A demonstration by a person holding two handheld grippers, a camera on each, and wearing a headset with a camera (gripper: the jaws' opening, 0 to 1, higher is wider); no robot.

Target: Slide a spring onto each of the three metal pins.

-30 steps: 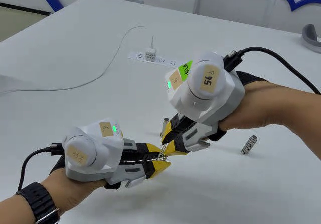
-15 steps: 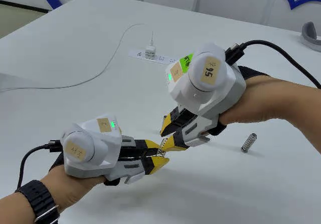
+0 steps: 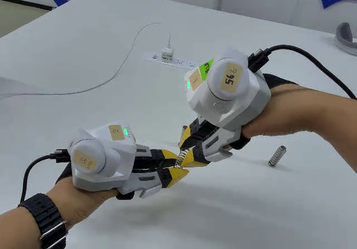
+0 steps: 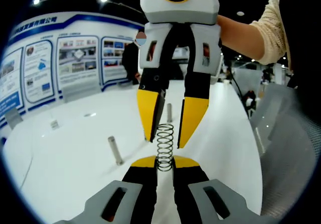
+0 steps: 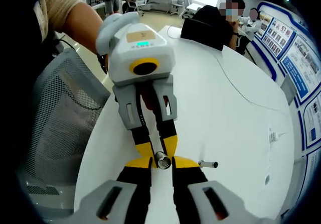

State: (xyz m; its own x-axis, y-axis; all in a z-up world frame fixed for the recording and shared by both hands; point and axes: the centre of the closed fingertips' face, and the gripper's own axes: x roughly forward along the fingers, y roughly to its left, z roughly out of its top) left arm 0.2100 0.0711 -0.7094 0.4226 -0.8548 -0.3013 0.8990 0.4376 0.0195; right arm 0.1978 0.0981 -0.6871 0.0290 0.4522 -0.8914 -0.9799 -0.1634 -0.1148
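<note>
The left hand-held gripper (image 4: pixel 164 162) is clamping the spring (image 4: pixel 164 139) while the right hand-held gripper (image 5: pixel 162 162) is flanking it, grip indeterminate, so premature release risks dropping it.

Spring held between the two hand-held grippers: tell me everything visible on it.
The spring is a small silvery wire coil, open-wound, looking undeformed. It is held off the white table, bridging the two pairs of yellow jaw tips. The left hand-held gripper is shut on one end; the jaws of the right hand-held gripper flank the other end, but whether they pinch it is unclear. Nothing else touches it.
</note>
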